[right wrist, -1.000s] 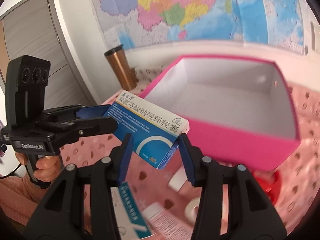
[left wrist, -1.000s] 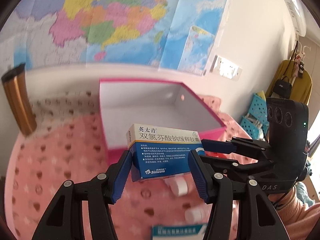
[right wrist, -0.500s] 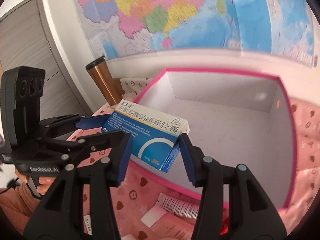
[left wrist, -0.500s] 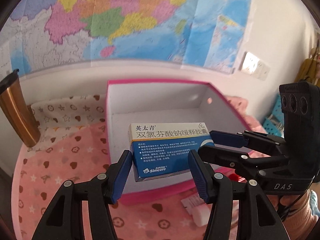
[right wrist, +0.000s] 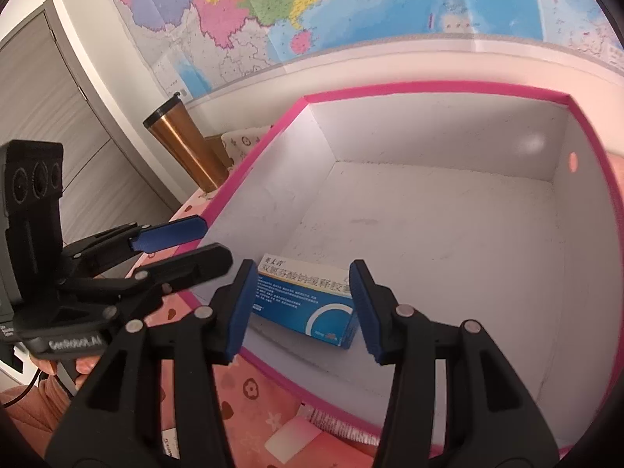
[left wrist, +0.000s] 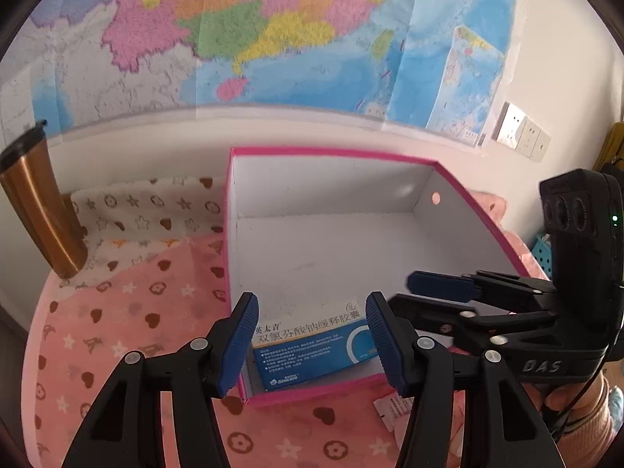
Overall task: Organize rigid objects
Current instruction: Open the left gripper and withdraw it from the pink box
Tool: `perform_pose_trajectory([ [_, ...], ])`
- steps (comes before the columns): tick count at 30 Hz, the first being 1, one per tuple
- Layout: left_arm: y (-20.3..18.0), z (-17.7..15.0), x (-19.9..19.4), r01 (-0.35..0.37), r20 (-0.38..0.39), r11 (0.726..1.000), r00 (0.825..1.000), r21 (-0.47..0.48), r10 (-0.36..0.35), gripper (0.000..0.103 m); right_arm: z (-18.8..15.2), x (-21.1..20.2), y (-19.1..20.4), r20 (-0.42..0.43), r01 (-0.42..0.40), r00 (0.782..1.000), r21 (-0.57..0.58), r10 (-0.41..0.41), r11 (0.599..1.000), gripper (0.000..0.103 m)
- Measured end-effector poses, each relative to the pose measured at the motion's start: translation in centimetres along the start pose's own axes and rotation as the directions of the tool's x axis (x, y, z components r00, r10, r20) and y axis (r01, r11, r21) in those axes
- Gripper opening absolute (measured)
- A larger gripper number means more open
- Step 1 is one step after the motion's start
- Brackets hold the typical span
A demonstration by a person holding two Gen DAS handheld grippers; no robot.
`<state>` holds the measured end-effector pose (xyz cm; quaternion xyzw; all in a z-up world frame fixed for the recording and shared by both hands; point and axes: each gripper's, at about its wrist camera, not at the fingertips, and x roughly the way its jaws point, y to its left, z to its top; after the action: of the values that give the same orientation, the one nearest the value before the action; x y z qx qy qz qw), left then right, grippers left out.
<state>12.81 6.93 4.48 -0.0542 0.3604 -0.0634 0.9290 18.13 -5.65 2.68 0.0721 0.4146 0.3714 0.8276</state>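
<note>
The blue and white medicine box (left wrist: 312,345) is seen lying flat on the white floor of the pink storage box (left wrist: 335,156), tucked into the near corner on the left side, printed face up. It's sat close against the near wall (right wrist: 273,362) of that container, and nothing else can be spotted inside with it.

The left gripper (left wrist: 312,341) is hung just above the near rim, its 2 blue pads spread wide with a clear gap on each side of the carton, so nothing is being pinched. Same deal with the right gripper (right wrist: 302,304): the jaws are held apart, the carton is framed between them from the camera's angle, but no contact is visible. The 2 tools are parked side by side, each one caught in the other's camera, and a bit of a hand can be seen wrapped round each handle.

Around it: a pink blanket (left wrist: 128,312) patterned with hearts and stars is spread under everything, a copper tumbler (left wrist: 37,210) is stood upright off to the left, well apart from the container, and a big coloured map (left wrist: 273,31) is pinned on the wall behind. A white leaflet (left wrist: 394,407) is left on the blanket just outside the near wall.
</note>
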Motion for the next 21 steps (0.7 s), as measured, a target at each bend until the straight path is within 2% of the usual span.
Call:
perform_pose_trajectory([
  [3,-0.5,-0.5,-1.4,0.041,0.041,0.999,0.998,0.015,-0.042,0.061,-0.6,-2.2,0.5,0.043,0.013,0.999,-0.026,-0.012,1.0,0.051],
  [8,-2.4,-2.2,-3.9,0.108,0.101,0.991,0.988,0.08,-0.115,0.07,-2.6,-7.8,1.9,0.155,0.05,0.987,-0.079,-0.037,0.996,0.061],
  [13,-4.5,-4.2,-4.5,0.152,0.074,0.979,0.984,0.133,-0.163,0.07,-5.1,-11.7,2.0,0.216,0.132,0.97,-0.084,-0.111,0.988,0.063],
  [17,-5.9,-5.8,-4.2,0.18,0.039,0.972,0.981,0.152,-0.187,0.07,-7.5,-13.1,0.8,0.21,0.198,0.96,-0.042,-0.185,0.979,0.063],
  [21,-7.2,-7.2,-3.3,0.213,-0.01,0.964,0.977,0.161,-0.214,0.07,-10.0,-13.7,-1.5,0.179,0.224,0.957,0.035,-0.226,0.974,0.062],
])
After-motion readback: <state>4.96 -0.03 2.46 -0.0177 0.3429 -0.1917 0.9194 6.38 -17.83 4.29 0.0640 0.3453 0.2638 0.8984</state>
